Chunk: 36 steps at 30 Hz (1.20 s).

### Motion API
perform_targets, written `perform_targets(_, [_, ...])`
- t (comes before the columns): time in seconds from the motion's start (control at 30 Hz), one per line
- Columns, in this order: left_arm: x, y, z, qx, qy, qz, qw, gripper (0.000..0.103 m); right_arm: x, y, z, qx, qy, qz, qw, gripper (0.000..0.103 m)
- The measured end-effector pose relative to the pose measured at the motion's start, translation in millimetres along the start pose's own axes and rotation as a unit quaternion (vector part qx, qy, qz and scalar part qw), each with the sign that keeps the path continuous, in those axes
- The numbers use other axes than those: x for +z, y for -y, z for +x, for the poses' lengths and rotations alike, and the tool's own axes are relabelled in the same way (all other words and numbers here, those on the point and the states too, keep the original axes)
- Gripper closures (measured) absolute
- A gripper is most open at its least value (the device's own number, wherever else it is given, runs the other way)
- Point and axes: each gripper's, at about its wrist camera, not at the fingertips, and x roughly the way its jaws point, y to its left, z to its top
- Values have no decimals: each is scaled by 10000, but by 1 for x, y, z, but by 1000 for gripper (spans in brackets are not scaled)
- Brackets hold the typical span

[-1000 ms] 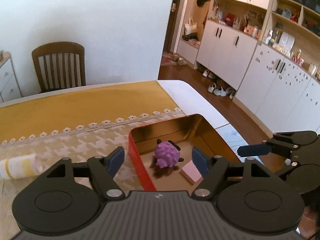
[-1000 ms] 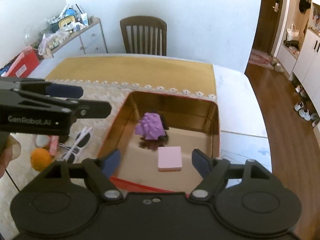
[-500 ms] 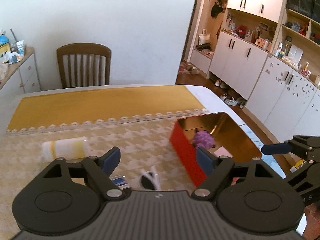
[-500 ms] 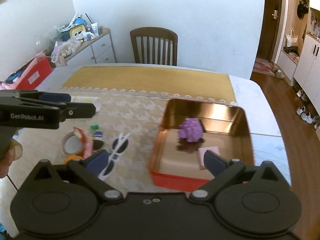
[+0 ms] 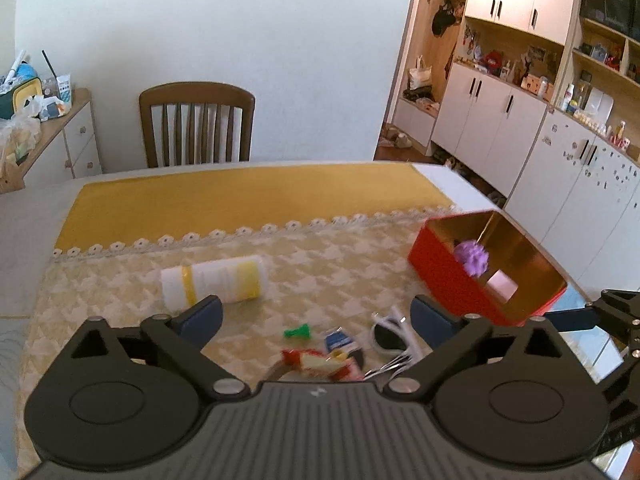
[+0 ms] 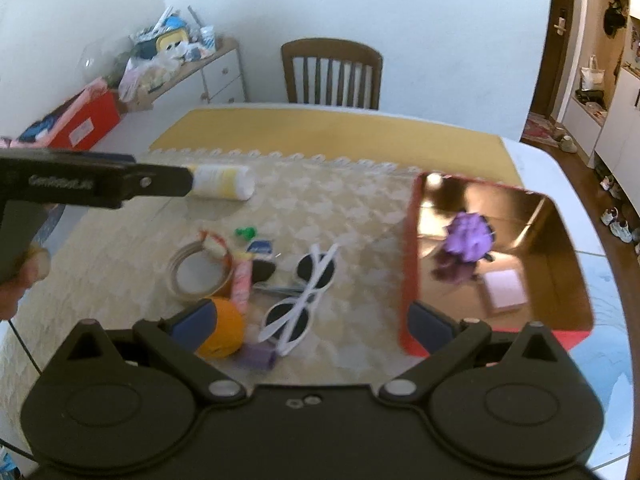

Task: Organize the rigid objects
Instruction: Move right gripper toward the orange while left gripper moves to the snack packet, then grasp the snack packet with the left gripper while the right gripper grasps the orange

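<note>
Both tongs stand spread wide and grasp nothing. Left gripper has its blue pads far apart after just opening further, with bare tablecloth and small clutter showing between them and nothing pressed. Right gripper has likewise been opening and is released, its jaws hovering over the pile without touching it.

Nearest the right gripper lie an orange ball just beside its left pad and a small purple block. White sunglasses with dark lenses lie folded just beyond, between the pile and the red tin. A little further sit a roll of tape, a pink wrapped stick, a blue-and-white packet and a green pushpin, all close together on the patterned cloth.

The red tin rests to the right of the clutter, its gold inside holding a purple spiky toy and a pink pad; the toy sits further in, the pad nearer. From the left wrist view the tin lies at the right, well apart from the left gripper's pads.

Beyond the pile a white and yellow bottle lies on its side. Past it come the lace edge, the yellow cloth and a wooden chair at the wall.
</note>
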Motion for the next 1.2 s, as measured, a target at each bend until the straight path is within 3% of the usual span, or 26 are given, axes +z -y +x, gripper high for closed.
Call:
perform_targets(0.47, [-58, -13, 54, -15, -780, 450, 9959, 1, -19, -62, 42, 206, -519, -518, 9971, 8])
perform_targets(0.63, [-55, -16, 59, -96, -572, 428, 9974, 1, -17, -68, 49, 175, -573, -577, 9965, 11])
perform_targets(0.97, [-49, -4, 75, -108, -405, 789, 9960, 2, -15, -70, 65, 92, -725, -598, 9955, 26])
perform_targets(1.1, [-51, -2, 80, -109, -399, 917, 9949, 18, -14, -74, 68, 110, -721, -687, 9950, 27])
perform_targets(1.2, [-52, 1, 79, -135, -323, 1024, 9941, 24, -15, -76, 69, 102, -719, -752, 9945, 31])
